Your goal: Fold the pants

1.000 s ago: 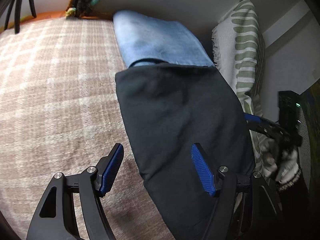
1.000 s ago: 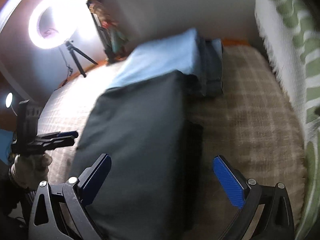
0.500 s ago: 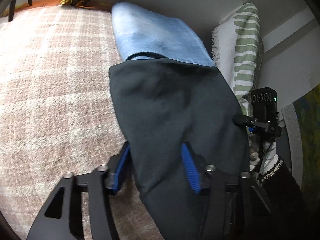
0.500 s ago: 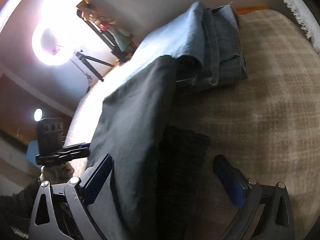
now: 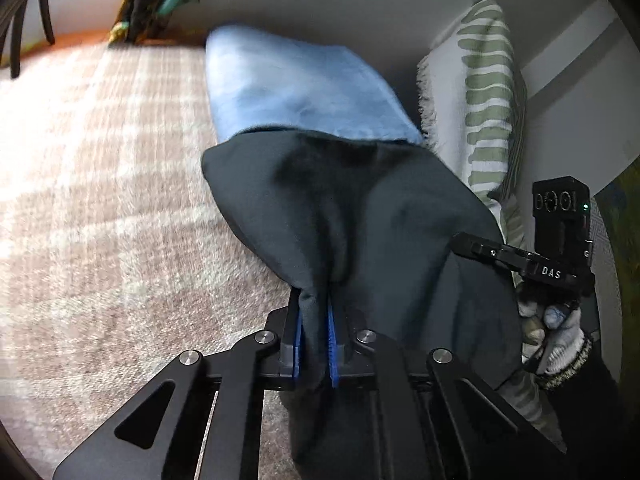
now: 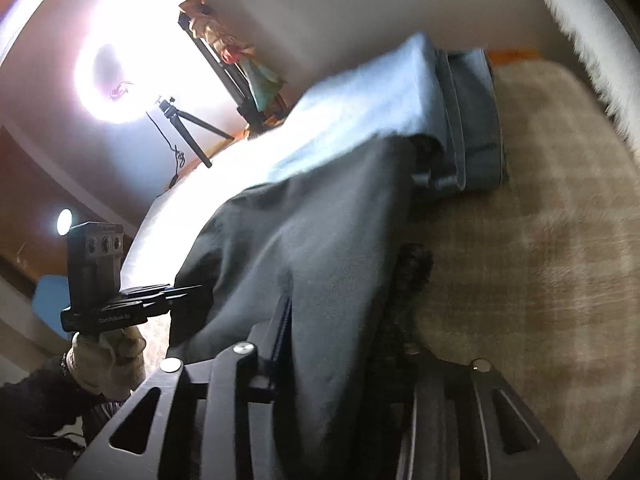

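Dark pants (image 5: 360, 216) lie folded on a plaid bed cover, their far end on a folded pile of blue jeans (image 5: 296, 88). My left gripper (image 5: 316, 340) is shut on the near left edge of the dark pants, and the cloth bunches between the blue pads. My right gripper (image 6: 340, 360) is shut on the near right edge of the dark pants (image 6: 320, 240), with cloth draped over the jaws. The near end of the pants is lifted off the bed. The jeans (image 6: 400, 96) also show in the right wrist view.
The plaid bed cover (image 5: 100, 200) spreads to the left. A white pillow with green stripes (image 5: 484, 92) leans on the wall at the right. A ring light on a tripod (image 6: 120, 72) and a rack stand beyond the bed.
Both grippers went from open around the pants' near edge to shut on it. The near end of the pants has risen and bunched.
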Motion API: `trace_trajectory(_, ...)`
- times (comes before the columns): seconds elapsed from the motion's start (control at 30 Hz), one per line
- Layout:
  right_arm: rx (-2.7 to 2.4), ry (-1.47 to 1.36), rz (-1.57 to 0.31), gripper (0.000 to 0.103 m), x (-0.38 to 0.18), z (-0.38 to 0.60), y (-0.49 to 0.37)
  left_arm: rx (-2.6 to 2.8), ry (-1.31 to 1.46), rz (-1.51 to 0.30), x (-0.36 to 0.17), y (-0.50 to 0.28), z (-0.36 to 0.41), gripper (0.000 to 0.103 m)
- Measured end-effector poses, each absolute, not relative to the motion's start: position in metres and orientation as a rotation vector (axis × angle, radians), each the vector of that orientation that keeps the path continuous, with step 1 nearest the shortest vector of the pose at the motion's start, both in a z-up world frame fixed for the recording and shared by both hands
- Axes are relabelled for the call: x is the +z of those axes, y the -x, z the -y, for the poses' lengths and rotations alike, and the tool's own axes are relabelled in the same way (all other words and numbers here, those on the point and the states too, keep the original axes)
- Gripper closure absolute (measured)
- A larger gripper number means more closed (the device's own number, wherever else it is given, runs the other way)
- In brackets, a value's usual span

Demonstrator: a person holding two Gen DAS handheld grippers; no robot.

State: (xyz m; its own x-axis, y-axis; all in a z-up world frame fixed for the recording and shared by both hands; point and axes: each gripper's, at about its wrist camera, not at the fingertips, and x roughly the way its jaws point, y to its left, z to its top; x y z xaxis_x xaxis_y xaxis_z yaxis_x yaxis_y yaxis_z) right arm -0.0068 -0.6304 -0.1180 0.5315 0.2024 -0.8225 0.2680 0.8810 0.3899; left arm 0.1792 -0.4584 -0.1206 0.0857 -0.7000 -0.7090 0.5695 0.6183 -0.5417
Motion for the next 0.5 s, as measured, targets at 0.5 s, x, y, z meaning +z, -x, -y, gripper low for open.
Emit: trace_trajectory(0.5,-0.085,-0.395,-0.922,0.078,-0.042,0.596,0.023,-1.021,0.12,-0.974,-0.062,-0.176,0.449,0.096)
